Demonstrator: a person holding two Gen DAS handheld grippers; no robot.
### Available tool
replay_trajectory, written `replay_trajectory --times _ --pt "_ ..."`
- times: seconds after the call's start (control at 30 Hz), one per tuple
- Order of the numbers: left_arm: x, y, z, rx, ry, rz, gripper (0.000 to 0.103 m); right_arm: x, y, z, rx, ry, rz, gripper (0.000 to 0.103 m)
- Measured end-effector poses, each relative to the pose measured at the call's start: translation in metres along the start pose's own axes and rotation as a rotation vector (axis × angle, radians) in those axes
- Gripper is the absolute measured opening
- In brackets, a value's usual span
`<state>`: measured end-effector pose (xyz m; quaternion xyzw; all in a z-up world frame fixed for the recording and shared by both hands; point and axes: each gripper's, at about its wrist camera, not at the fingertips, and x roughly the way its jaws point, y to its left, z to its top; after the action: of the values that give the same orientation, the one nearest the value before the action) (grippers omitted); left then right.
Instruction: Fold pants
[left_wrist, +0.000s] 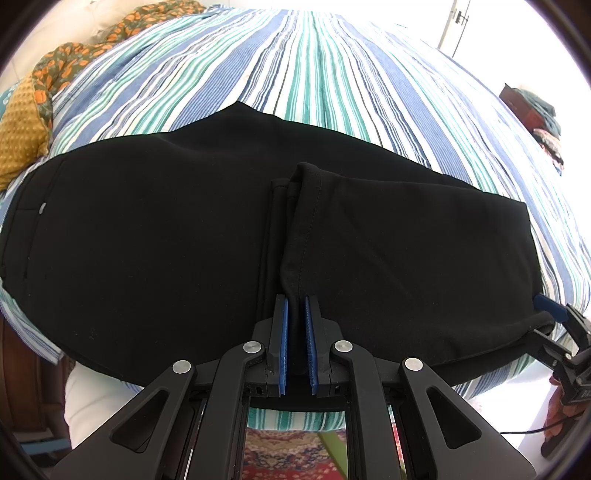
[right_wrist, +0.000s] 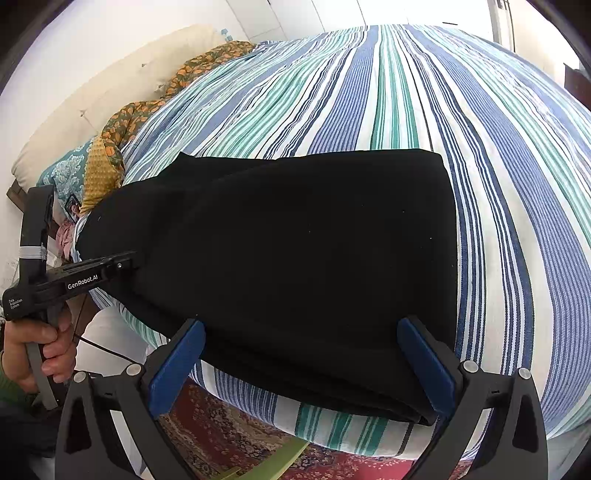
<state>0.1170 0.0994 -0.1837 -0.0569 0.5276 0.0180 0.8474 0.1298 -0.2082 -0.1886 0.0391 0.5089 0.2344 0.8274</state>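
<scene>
Black pants (left_wrist: 184, 229) lie across the striped bed (left_wrist: 295, 74), with the waistband and its button at the left. One leg end is folded back over the middle. My left gripper (left_wrist: 296, 306) is shut on that leg's hem, and the fabric is pinched between its blue pads (left_wrist: 283, 332). In the right wrist view the pants (right_wrist: 295, 240) show as a folded black slab. My right gripper (right_wrist: 301, 325) is open wide, its fingers (right_wrist: 177, 365) straddling the near fold at the bed's edge. The left gripper (right_wrist: 127, 261) shows at the left, touching the pants.
A floral cloth (left_wrist: 70, 59) and a yellow pillow (left_wrist: 18, 140) lie at the bed's left end. A red patterned rug (right_wrist: 229, 435) covers the floor below the bed edge. A hand (right_wrist: 40, 343) holds the left gripper's handle. Dark wooden furniture (left_wrist: 517, 103) stands at far right.
</scene>
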Motion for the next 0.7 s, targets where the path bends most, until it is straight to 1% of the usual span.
replay_trajectory --times 0.03,0.07,0.1,0.13,0.2,0.23,0.3,0.37,0.4,0.5,0.57,0.63,0.7 --pt "-0.001 0.001 0.000 -0.007 0.000 -0.010 0.010 0.000 0.000 0.000 -0.003 0.001 -0.002 0.103" --pt "-0.003 0.003 0.001 -0.024 0.000 -0.030 0.015 0.000 0.000 0.000 -0.005 0.001 -0.004 0.103" --pt "-0.006 0.006 0.002 -0.052 0.005 -0.064 0.026 0.000 0.001 0.000 -0.007 0.002 -0.006 0.103" --pt "-0.011 0.010 0.002 -0.087 0.008 -0.108 0.033 0.001 0.000 0.000 -0.008 0.002 -0.007 0.103" --pt "-0.024 0.020 0.003 -0.149 -0.006 -0.160 0.057 0.001 0.000 -0.001 -0.006 0.001 -0.005 0.103" --pt "-0.033 0.029 0.003 -0.180 -0.026 -0.171 0.060 0.001 -0.001 -0.001 -0.004 0.001 -0.004 0.103" --pt "-0.049 0.052 0.004 -0.252 -0.062 -0.201 0.061 0.000 0.000 -0.001 -0.001 -0.001 -0.002 0.103" --pt "-0.060 0.088 0.003 -0.379 -0.087 -0.240 0.061 0.000 0.000 -0.002 -0.002 -0.002 -0.003 0.103" --pt "-0.064 0.110 0.000 -0.463 -0.101 -0.262 0.062 0.000 0.001 -0.002 -0.003 -0.002 -0.005 0.103" --pt "-0.070 0.186 -0.016 -0.757 -0.165 -0.327 0.063 0.001 0.002 -0.002 -0.013 0.000 -0.015 0.103" --pt "-0.070 0.236 -0.037 -0.978 -0.214 -0.351 0.063 0.001 0.003 -0.002 -0.016 0.000 -0.021 0.103" --pt "-0.069 0.274 -0.060 -1.161 -0.271 -0.385 0.063 0.001 0.004 -0.002 -0.018 0.000 -0.023 0.103" --pt "-0.065 0.298 -0.075 -1.264 -0.300 -0.391 0.063 0.001 0.003 -0.002 -0.017 0.000 -0.023 0.103"
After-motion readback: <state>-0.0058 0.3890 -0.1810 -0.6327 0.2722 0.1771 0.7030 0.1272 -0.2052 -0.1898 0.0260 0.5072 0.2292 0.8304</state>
